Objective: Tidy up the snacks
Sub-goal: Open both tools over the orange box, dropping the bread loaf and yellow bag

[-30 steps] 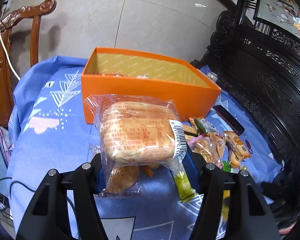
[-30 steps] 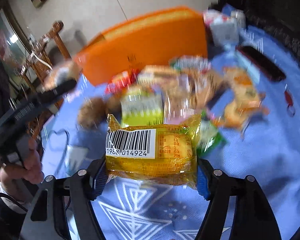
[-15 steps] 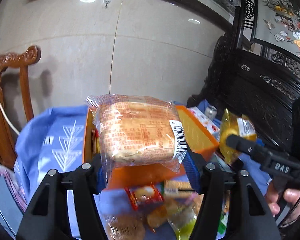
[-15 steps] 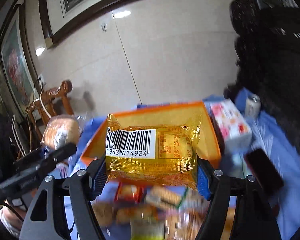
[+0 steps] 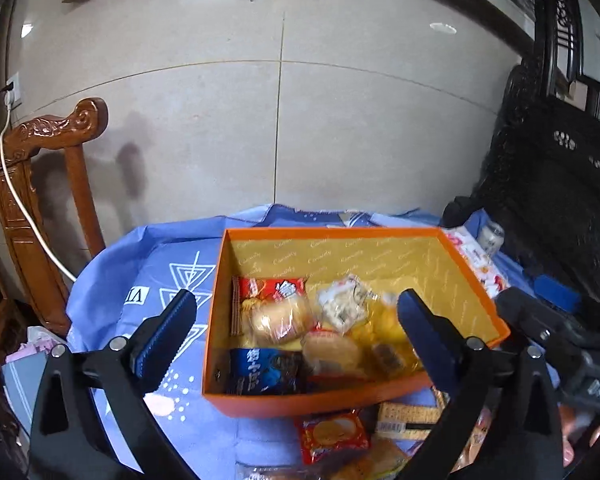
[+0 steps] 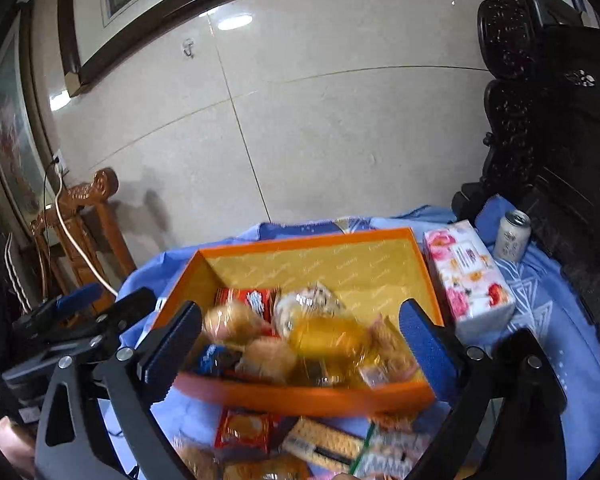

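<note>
Both grippers are hovering over the orange box (image 5: pixel 340 398), which is sitting on the blue cloth (image 5: pixel 152 264) near the cloth's far edge, by the wall.

Left gripper (image 5: pixel 296 328): jaws have just been opening and are now standing wide apart, nothing between them. The wrapped bread bun (image 5: pixel 280 322) is lying in the box's near-left part, on top of a red packet (image 5: pixel 272 288) and behind a dark blue packet (image 5: pixel 260 372).

Right gripper (image 6: pixel 300 340): jaws also just opened, spread wide and empty. The yellow-wrapped cake (image 6: pixel 328 338) is blurred — probably dropping or just settling among the snacks near the box's near wall.

Handling, as judged: these packets are looking light, soft and crushable, with slick, crinkly film. Gripping across the short sides of the body, gently, should be better than pinching the loose seam ends.

Still outside the box, along the cloth's near edge: a red cracker packet (image 5: pixel 332 434), a pale biscuit pack (image 5: pixel 408 420) and more snacks, partly hidden by the fingers.

Surroundings: a wooden chair (image 5: pixel 40 216) with a white cable (image 5: pixel 20 208) off the left edge; a floral tissue pack (image 6: pixel 468 276) just beside the box's right wall, a small can (image 6: pixel 512 236) beyond it, and dark carved furniture (image 6: pixel 560 140) on the right. The box's near wall is standing between the loose snacks and the inside, so each will need lifting over it.
</note>
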A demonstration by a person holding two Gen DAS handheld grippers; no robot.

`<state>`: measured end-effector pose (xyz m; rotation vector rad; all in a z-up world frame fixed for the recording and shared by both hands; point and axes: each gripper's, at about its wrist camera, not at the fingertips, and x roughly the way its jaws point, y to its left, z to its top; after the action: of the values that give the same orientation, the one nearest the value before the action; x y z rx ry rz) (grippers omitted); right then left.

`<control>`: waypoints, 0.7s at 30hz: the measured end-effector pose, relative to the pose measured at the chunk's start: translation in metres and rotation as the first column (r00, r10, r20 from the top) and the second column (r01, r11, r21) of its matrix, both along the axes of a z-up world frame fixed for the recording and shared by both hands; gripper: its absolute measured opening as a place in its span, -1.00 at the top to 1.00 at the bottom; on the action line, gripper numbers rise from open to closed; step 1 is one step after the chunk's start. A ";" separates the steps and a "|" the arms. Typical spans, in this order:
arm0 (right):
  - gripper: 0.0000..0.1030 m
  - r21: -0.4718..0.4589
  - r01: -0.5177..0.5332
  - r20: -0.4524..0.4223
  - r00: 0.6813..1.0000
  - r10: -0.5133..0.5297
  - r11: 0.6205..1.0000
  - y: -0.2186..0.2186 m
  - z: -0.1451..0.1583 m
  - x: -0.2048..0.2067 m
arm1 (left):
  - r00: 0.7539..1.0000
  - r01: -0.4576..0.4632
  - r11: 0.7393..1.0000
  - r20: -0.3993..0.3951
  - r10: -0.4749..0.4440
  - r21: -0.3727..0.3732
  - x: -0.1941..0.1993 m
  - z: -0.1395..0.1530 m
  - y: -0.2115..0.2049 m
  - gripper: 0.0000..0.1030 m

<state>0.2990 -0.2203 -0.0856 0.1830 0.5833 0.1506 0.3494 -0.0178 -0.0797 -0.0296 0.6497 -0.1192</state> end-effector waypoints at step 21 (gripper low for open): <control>-0.93 -0.063 0.030 -0.124 0.992 -0.037 0.998 -0.039 -0.110 -0.161 | 0.993 0.055 0.996 -0.100 -0.062 -0.073 -0.179 -0.093 0.020 -0.92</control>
<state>0.1380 -0.2593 -0.1958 0.1440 0.7088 0.0892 0.1702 0.0017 -0.1723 -0.0851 0.7485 -0.1981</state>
